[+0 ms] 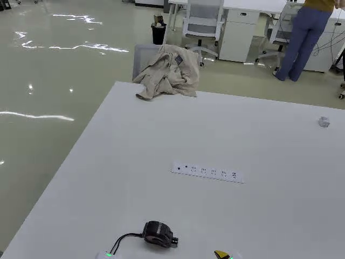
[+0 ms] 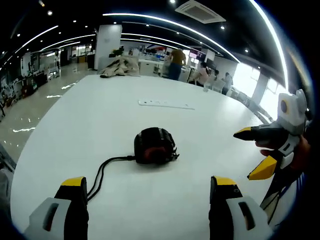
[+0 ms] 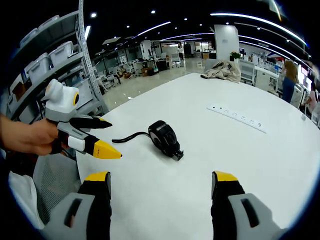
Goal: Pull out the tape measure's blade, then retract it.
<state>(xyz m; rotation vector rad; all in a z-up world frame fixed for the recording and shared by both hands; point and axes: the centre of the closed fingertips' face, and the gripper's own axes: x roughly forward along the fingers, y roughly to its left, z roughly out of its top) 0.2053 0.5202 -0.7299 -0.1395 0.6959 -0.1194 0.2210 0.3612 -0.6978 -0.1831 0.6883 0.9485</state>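
Observation:
A black tape measure (image 1: 159, 234) with a black wrist cord lies on the white table (image 1: 135, 145) near the front edge, its blade fully inside. In the left gripper view the tape measure (image 2: 155, 145) sits ahead of my left gripper (image 2: 150, 182), which is open and holds nothing. In the right gripper view my right gripper (image 3: 161, 176) is likewise open, short of the tape measure (image 3: 165, 138). The right gripper (image 2: 252, 152) comes into the left gripper view from the right with its jaws apart. The left gripper (image 3: 112, 141), held in a hand, stands left of the cord.
A white power strip (image 1: 207, 172) lies mid-table beyond the tape measure. A beige jacket (image 1: 167, 73) hangs over a chair at the far edge. A small crumpled object (image 1: 323, 122) sits far right. A person (image 1: 304, 38) stands by distant desks.

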